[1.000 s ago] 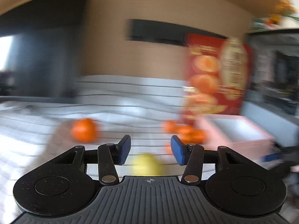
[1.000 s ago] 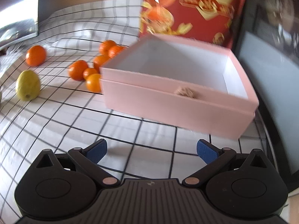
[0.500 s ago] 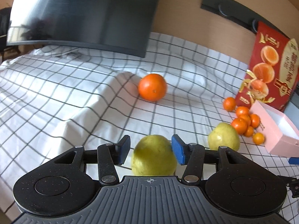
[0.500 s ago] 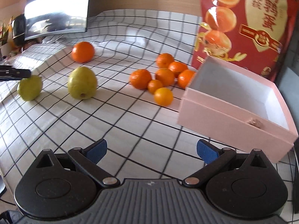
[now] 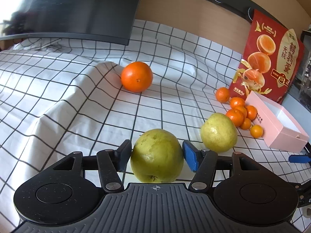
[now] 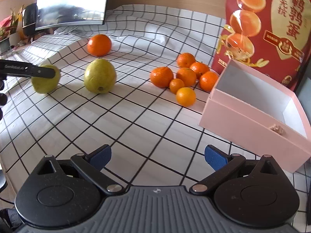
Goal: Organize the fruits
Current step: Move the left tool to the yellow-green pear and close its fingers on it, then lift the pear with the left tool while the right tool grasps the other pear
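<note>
My left gripper (image 5: 157,156) has its blue pads against both sides of a yellow-green pear (image 5: 157,155) that rests on the checked cloth; the same pear shows in the right wrist view (image 6: 45,81). A second pear (image 5: 219,132) lies just right of it. A big orange (image 5: 136,76) sits farther back. Several small mandarins (image 5: 239,114) lie in a heap beside an open pink box (image 5: 279,134). My right gripper (image 6: 157,157) is open and empty above the cloth, left of the pink box (image 6: 252,120) and in front of the mandarins (image 6: 184,77).
A red fruit bag (image 5: 268,62) stands behind the pink box. A dark monitor (image 5: 77,9) stands at the back left on the white checked cloth (image 5: 77,97), which has folds near the big orange. The table edge runs along the left in the right wrist view.
My left gripper has swung down and moved in around the near pear, and its pads now press on it. My right gripper has pulled back and turned left from the pink box.
</note>
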The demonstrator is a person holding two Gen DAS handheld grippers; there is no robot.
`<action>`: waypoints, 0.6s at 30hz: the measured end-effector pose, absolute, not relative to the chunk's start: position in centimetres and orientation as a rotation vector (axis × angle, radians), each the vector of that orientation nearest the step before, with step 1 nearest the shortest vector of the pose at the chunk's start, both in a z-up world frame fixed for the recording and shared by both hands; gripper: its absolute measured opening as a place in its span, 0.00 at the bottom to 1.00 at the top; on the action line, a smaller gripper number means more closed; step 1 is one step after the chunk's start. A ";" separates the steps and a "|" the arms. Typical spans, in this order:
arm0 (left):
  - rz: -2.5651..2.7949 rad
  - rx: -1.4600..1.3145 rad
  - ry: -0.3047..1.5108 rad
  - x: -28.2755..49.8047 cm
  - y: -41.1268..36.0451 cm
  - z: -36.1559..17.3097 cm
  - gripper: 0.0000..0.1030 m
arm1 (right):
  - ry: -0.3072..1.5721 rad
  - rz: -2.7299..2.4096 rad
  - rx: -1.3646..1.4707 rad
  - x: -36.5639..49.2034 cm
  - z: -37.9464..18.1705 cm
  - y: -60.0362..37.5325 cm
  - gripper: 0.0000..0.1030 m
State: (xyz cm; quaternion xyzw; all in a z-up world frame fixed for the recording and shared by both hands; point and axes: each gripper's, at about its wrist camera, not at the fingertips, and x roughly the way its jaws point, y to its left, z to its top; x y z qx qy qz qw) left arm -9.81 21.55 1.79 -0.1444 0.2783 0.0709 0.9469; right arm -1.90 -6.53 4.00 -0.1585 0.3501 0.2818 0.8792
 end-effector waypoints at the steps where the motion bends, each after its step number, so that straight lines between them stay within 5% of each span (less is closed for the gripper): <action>1: 0.142 -0.299 0.567 -9.7 21.6 1.7 0.62 | 0.727 0.596 -0.336 -2.0 4.1 -6.3 1.00; 18: 0.095 -0.332 0.552 -10.4 19.9 0.8 0.62 | 0.700 0.690 -0.265 0.2 6.4 -2.3 1.00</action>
